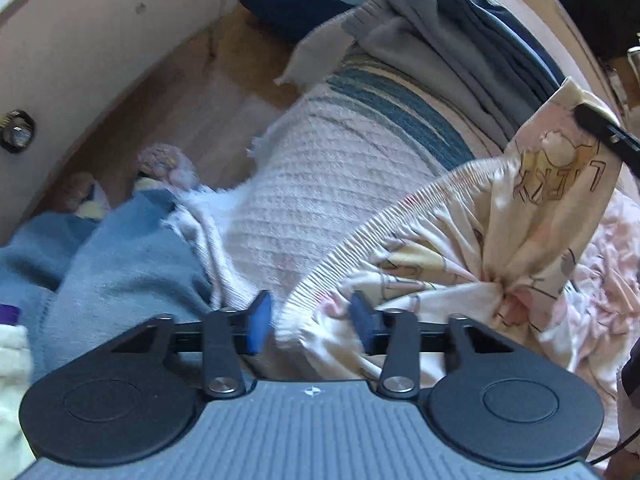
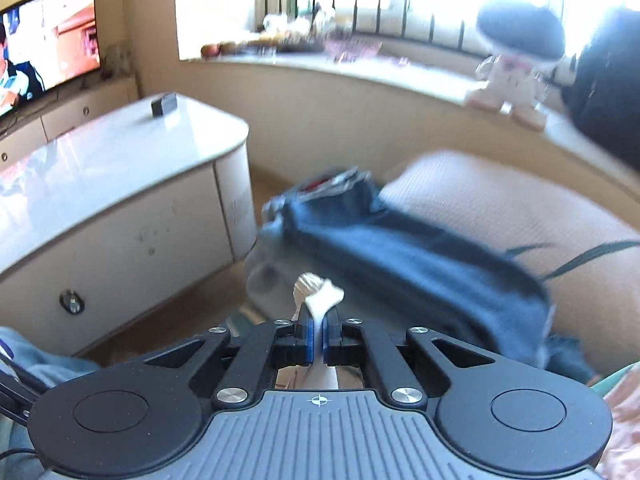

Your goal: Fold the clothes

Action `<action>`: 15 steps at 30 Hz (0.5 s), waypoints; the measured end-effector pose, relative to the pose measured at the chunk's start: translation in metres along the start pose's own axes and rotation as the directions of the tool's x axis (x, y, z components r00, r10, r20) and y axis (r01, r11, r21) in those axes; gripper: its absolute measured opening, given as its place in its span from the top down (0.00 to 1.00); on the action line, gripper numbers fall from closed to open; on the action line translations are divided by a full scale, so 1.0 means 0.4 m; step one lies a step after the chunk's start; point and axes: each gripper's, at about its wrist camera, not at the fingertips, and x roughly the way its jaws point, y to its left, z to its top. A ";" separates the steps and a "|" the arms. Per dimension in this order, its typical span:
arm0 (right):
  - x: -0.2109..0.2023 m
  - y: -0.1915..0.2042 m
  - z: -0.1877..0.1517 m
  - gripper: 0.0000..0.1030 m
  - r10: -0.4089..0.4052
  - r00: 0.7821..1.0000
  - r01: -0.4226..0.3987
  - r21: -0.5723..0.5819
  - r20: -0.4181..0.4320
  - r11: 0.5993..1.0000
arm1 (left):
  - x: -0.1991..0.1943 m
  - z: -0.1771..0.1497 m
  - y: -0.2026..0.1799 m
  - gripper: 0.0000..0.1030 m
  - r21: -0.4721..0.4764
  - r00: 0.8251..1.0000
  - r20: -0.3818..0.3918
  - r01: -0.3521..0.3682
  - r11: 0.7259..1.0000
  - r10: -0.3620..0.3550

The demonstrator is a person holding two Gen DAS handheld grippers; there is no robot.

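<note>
Left wrist steeply down, close; right wrist shallower, roomward; shared cream garment [image 1: 460, 240].

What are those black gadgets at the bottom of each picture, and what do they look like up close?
They are two matching handheld grippers. The left gripper and right gripper each have a grey ribbed body with a small white crosshair mark, two round black discs at the sides, black linkage arms with silver screws, and two fingers with blue pads. A thin black cable trails from each.

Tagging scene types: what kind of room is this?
Likely a home living room: a TV playing on a low cabinet, a windowsill with ornaments, and a sofa piled with clothes.
</note>
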 end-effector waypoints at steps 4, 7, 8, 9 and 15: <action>0.004 0.001 -0.006 0.96 -0.025 1.000 0.025 -0.010 -0.010 1.000 | -0.008 -0.016 -0.015 0.86 0.044 1.000 0.022 -0.007 0.999 0.006; 0.013 0.006 -0.013 0.96 -0.033 0.999 0.033 -0.002 -0.012 0.999 | -0.050 -0.026 -0.020 0.87 0.076 0.996 0.086 -0.028 0.997 0.022; 0.017 0.008 -0.009 0.97 -0.034 0.999 0.034 0.001 -0.005 0.999 | -0.071 -0.028 -0.020 0.87 0.082 0.992 0.120 -0.042 0.996 0.032; 0.016 0.011 -0.001 0.97 -0.030 1.000 0.030 0.000 0.008 1.000 | -0.091 -0.028 -0.019 0.87 0.084 0.988 0.150 -0.056 0.995 0.043; 0.006 0.039 0.067 0.97 -0.010 0.993 0.014 -0.035 0.115 0.999 | -0.194 -0.046 -0.012 0.87 0.083 0.934 0.296 -0.236 0.968 0.202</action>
